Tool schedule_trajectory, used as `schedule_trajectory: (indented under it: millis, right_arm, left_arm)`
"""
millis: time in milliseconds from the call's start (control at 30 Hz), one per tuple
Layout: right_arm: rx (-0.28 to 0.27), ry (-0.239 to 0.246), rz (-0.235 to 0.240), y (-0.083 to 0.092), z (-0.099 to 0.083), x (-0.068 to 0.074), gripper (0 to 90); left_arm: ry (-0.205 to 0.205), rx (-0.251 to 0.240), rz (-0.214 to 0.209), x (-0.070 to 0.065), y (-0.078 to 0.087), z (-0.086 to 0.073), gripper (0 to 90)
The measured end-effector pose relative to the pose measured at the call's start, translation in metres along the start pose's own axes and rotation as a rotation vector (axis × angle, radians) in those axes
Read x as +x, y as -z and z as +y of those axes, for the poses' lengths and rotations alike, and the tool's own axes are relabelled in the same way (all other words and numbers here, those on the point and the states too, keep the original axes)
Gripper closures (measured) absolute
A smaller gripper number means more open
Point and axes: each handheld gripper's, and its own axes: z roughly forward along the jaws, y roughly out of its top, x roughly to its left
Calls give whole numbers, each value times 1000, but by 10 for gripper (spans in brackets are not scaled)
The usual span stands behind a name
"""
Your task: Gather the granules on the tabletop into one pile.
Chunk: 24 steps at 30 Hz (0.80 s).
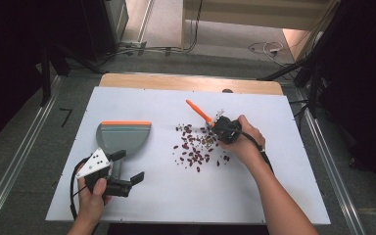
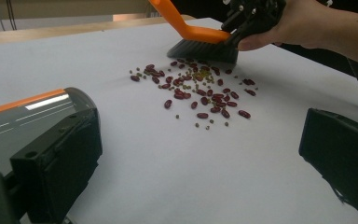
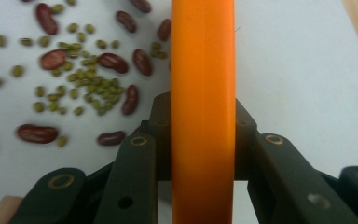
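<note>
Red kidney beans and small green beans (image 1: 193, 149) lie scattered in the middle of the white board (image 1: 284, 186). My right gripper (image 1: 223, 128) is shut on the orange handle of a hand brush (image 1: 198, 111). The brush's dark bristles (image 2: 200, 50) rest at the far edge of the bean pile (image 2: 200, 88). In the right gripper view the handle (image 3: 203, 70) runs up between the jaws, with the beans (image 3: 74, 79) to its left. A grey dustpan (image 1: 125, 134) with an orange lip lies at the left. My left gripper (image 1: 128, 166) is open just beside it, one jaw against the pan (image 2: 28, 112).
The white board lies on a wooden table whose far edge (image 1: 176, 81) shows beyond it. Metal rails (image 1: 19, 161) run along both sides of the table. Cables (image 1: 269, 48) lie on the floor behind.
</note>
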Motion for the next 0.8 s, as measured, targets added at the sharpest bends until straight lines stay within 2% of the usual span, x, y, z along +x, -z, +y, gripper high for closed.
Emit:
schedule_trajectory:
  millis: [133,333,400,467,533,600,700,800]
  right_arm:
    - [-13,23,42,6,-4,7,688]
    - [-17,82,68,15,-8,18,688]
    - [-21,93,84,19,-8,16,688]
    - [-38,72,115,24,-6,11,688]
    - [-72,87,62,29,0,7,688]
    - [-103,100,34,32,10,2,688]
    - [-148,145,33,28,29,-2,688]
    - [-152,182,40,16,49,-2,688]
  left_arm:
    - [2,-3,0,0,0,1,3]
    - [3,1,-3,-1,0,1,4]
    - [9,-6,-12,0,1,2,4]
    - [12,-14,-13,0,2,3,4]
    - [14,-20,-14,0,4,3,7]
    - [16,-27,-17,1,5,3,7]
    - [17,-29,-17,1,5,4,7]
    - [16,-27,-15,2,6,3,7]
